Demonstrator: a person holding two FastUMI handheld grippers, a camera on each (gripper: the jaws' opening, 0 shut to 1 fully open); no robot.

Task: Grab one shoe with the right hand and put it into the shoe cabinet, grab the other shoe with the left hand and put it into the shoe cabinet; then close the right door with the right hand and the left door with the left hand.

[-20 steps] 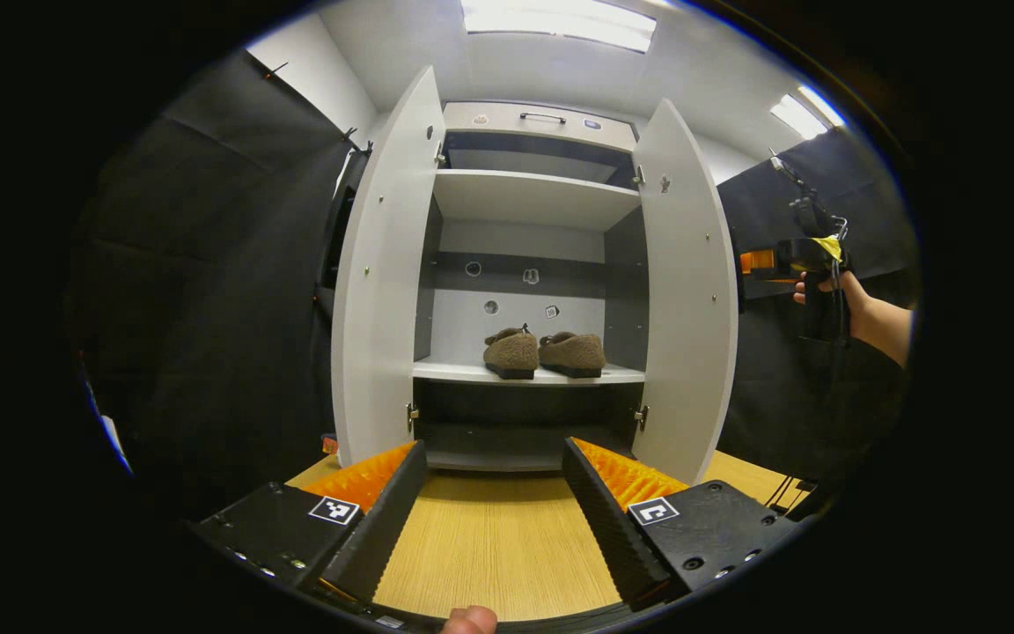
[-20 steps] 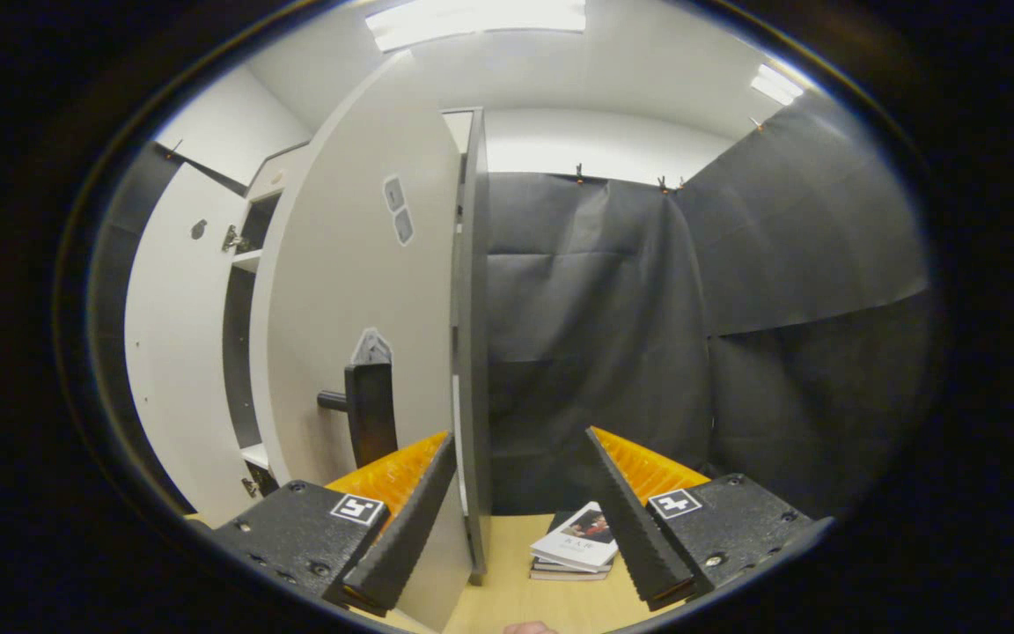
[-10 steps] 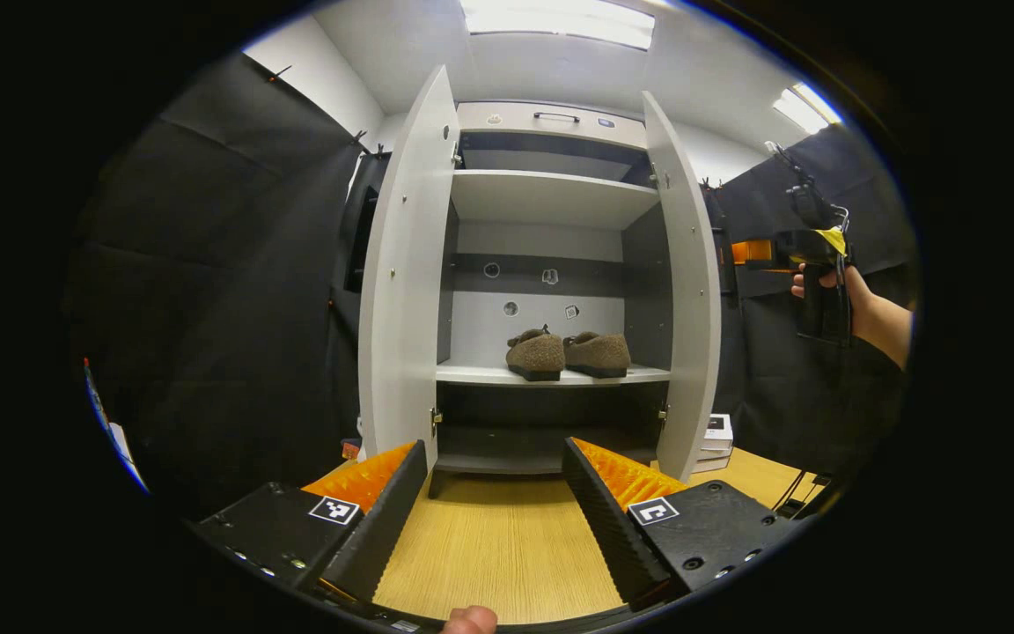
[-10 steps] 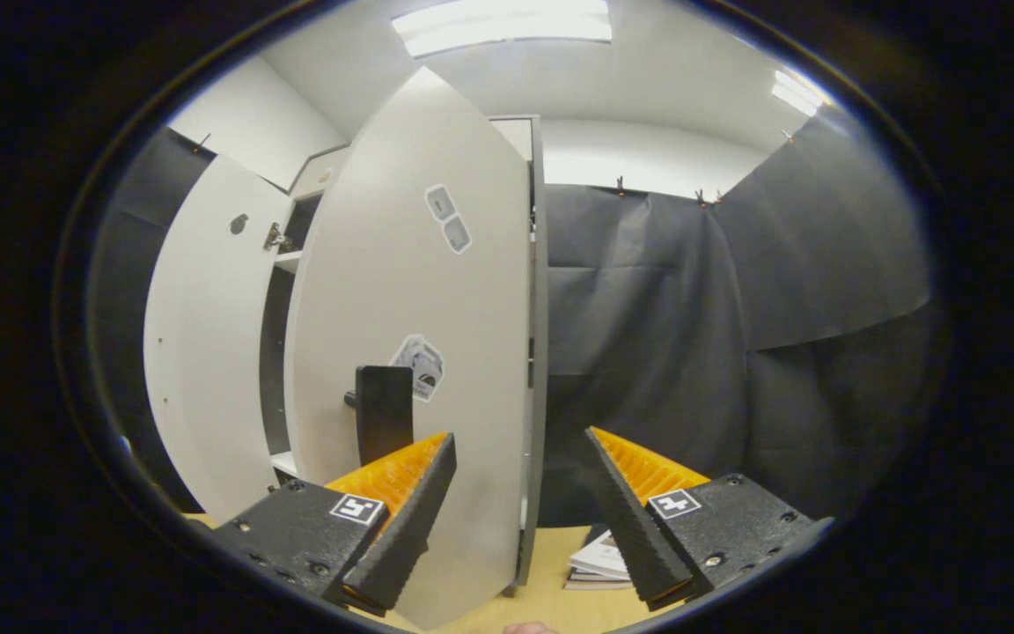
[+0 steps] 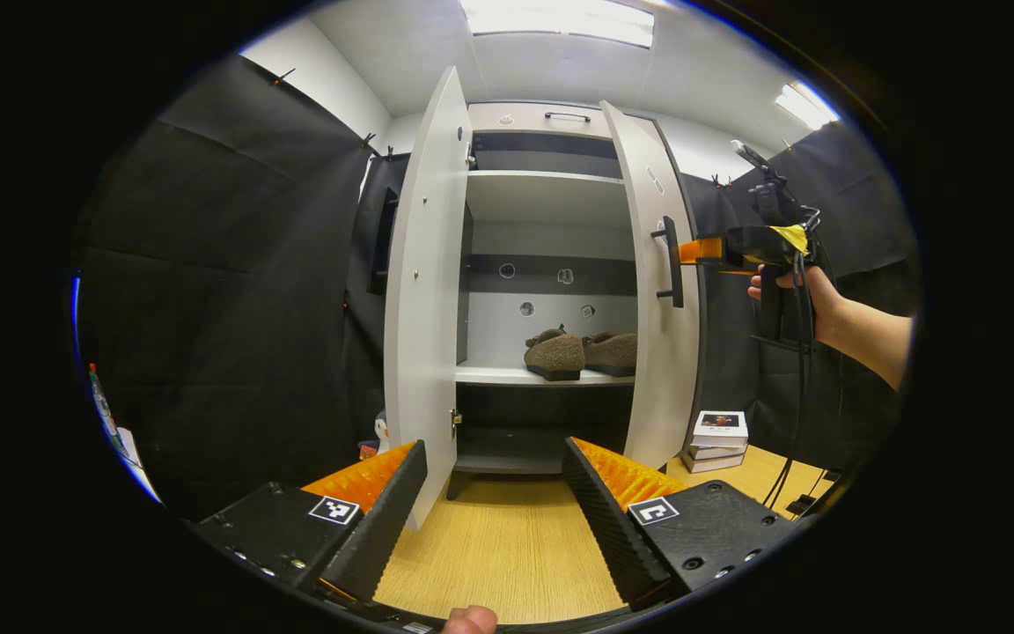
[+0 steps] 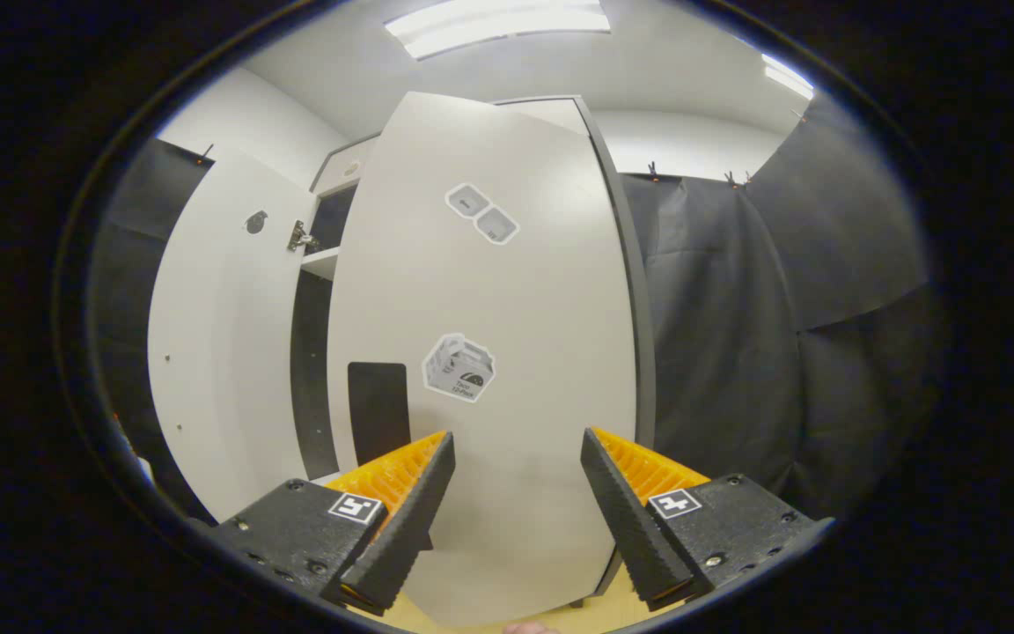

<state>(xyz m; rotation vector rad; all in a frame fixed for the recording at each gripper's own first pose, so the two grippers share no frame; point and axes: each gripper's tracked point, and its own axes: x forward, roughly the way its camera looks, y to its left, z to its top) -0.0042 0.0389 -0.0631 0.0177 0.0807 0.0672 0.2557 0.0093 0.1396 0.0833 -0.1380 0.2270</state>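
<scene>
Brown shoes (image 5: 579, 352) sit on the cabinet shelf (image 5: 507, 376) ahead of the open, empty left claw (image 5: 494, 506), while the open right claw (image 6: 516, 502) faces the half-shut right door (image 6: 507, 352).

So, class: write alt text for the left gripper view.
A white shoe cabinet holds two brown shoes on a shelf; the right door stands half-closed with the right gripper at it. The left door is open, the left gripper open.
</scene>
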